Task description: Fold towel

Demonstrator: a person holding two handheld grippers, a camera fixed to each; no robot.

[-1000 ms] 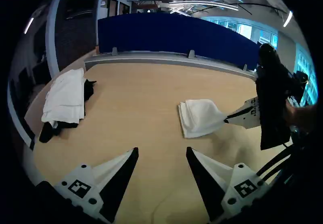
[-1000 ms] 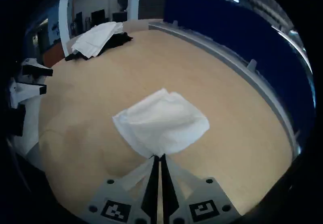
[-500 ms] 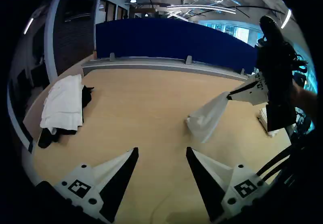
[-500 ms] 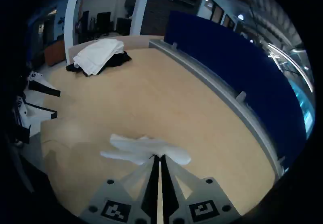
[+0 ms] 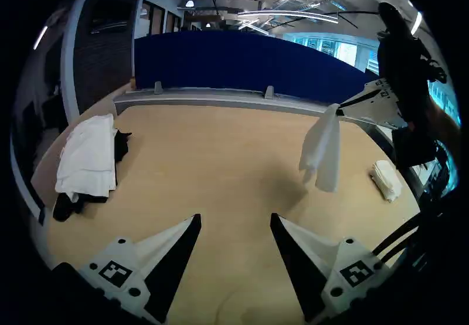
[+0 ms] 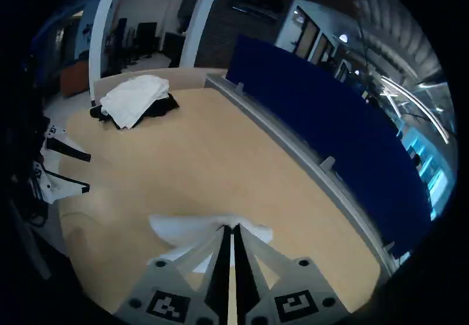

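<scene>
The soft, light towel (image 5: 320, 146) is pinched by the closed right hand-held gripper (image 6: 230, 226), hanging limp beneath it; the left hand-held gripper (image 5: 234, 216) is held open, empty. A dangling lower corner is judged the best hold.

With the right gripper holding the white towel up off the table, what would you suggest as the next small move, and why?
Probably carry the white towel toward the folded towel near the table edge and lower it there: the right gripper is shut on its top, it hangs clear of the table, and the left gripper is open.
</scene>
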